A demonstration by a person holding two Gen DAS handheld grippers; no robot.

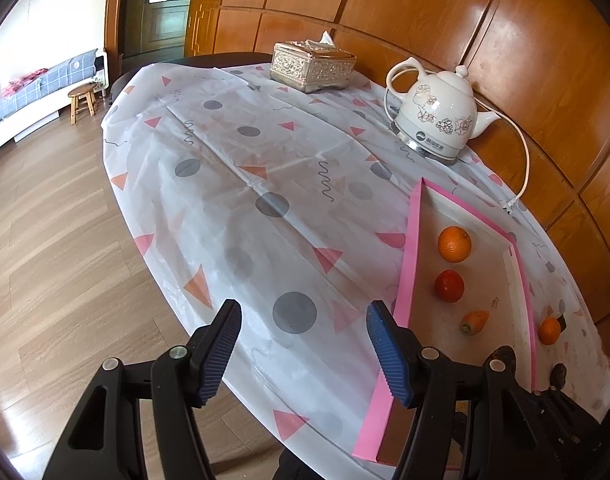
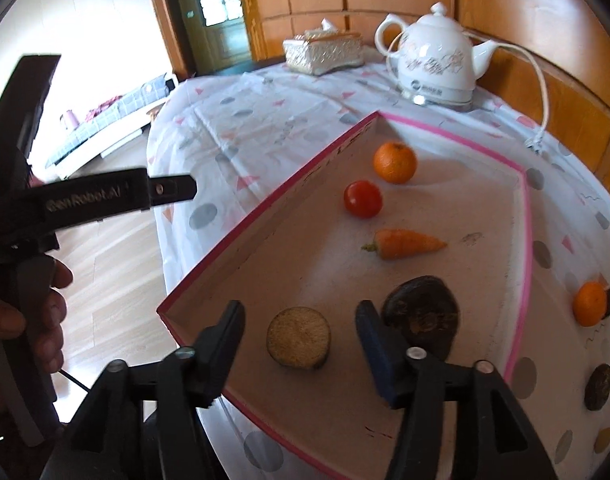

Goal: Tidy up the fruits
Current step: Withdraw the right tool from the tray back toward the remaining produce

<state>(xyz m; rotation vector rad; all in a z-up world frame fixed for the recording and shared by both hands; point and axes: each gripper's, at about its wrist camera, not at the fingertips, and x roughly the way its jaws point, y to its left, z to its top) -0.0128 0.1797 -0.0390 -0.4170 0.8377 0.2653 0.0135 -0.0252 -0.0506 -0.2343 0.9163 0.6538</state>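
A shallow pink-rimmed tray (image 2: 265, 216) lies on the patterned tablecloth. It holds an orange (image 2: 395, 162), a red tomato (image 2: 362, 199), a carrot (image 2: 409, 243), a dark round fruit (image 2: 423, 316) and a tan cut round piece (image 2: 299, 336). My right gripper (image 2: 300, 312) is open just above that cut piece, which sits between the fingers with gaps on both sides. A small orange (image 2: 590, 304) and another dark fruit (image 2: 598, 386) lie on the cloth right of the tray. My left gripper (image 1: 305, 308) hangs open over bare cloth, left of the tray (image 1: 409, 264), with nothing between its fingers.
A white kettle (image 1: 437, 116) with a trailing cord (image 1: 525, 160) and a silver tissue box (image 1: 313, 66) stand at the table's far side against wooden panels. The table edge (image 1: 145, 240) drops to wooden floor on the left. A person's hand (image 2: 45, 320) holds the left gripper's handle.
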